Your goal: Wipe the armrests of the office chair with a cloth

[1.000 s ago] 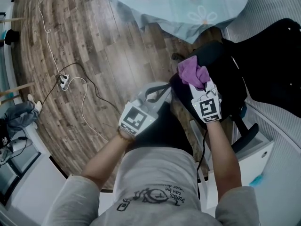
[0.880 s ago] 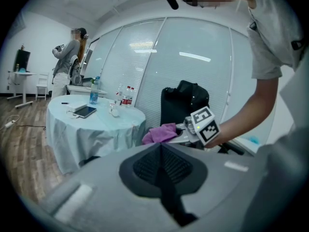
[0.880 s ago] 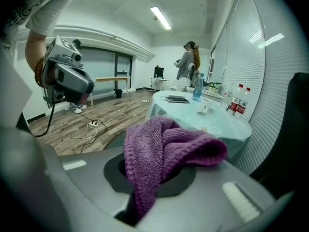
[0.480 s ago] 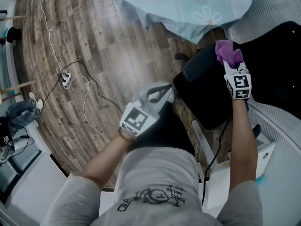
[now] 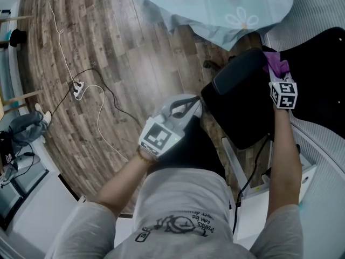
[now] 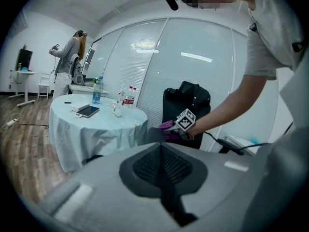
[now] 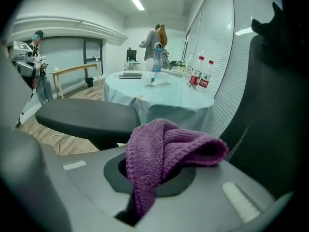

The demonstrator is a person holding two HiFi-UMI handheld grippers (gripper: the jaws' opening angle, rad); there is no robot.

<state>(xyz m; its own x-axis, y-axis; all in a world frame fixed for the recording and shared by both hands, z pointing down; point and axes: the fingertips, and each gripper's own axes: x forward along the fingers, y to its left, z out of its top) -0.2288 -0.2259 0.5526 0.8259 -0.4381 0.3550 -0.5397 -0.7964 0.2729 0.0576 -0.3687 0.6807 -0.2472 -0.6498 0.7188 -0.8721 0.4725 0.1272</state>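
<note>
Left of the right tool (image 5: 277,73), just beside it, lies the chair armrest (image 5: 237,72), its long axis running leftward across the jaws. The tool is clamped on the purple cloth (image 7: 164,149). Left tool (image 5: 182,107): jaws together, empty, farther off.

Nothing legible here: the shirt (image 5: 186,224) print sits upside down and tiny, and the bottle (image 7: 199,74) labels blur out.

The purple knitted cloth (image 7: 166,151) hung bunched and folded over, one end pinched in the closed right claw (image 5: 278,75), just beside the far end of the black chair's (image 5: 245,117) flat, rounded armrest (image 5: 239,70), close to the tall backrest (image 5: 318,74).
</note>
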